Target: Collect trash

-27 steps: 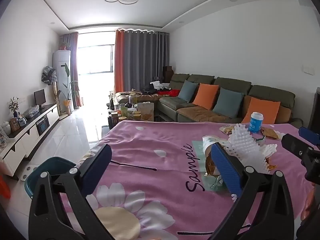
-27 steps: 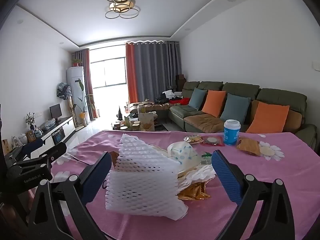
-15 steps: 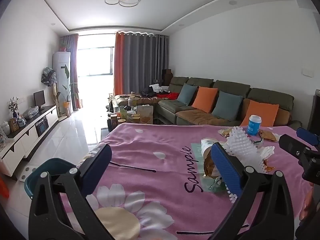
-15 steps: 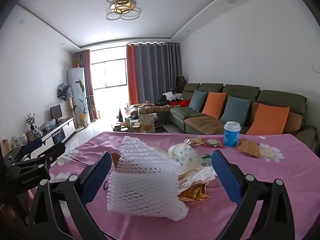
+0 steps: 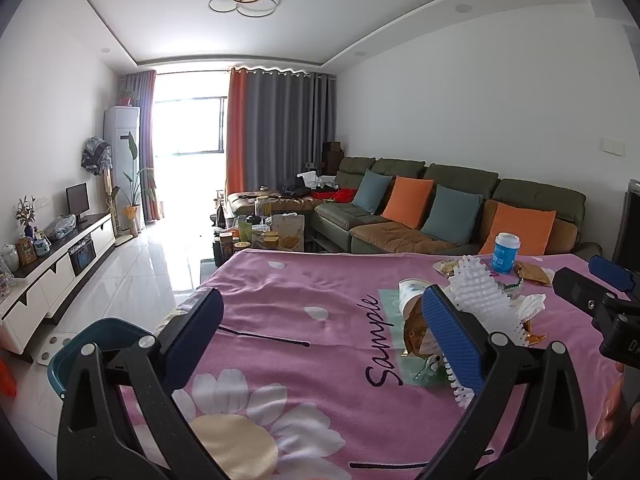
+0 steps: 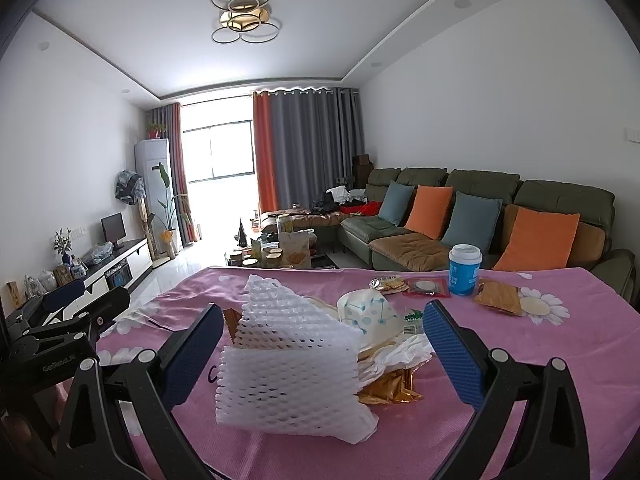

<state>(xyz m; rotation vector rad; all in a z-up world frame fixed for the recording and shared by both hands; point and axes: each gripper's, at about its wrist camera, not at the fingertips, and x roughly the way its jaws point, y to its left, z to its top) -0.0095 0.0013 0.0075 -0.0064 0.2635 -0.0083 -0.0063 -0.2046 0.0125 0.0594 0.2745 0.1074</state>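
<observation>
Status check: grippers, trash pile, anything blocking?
Left gripper open, empty. Right gripper open, straddling white foam net atop trash pile, not gripped. Blue cup stands behind; nothing blocking.

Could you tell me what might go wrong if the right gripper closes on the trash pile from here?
The right gripper is open around the white foam net, which is soft and may slip out. Tissue and a gold wrapper lie against it and could drag along or scatter. The blue cup stands upright behind and could be knocked.
</observation>
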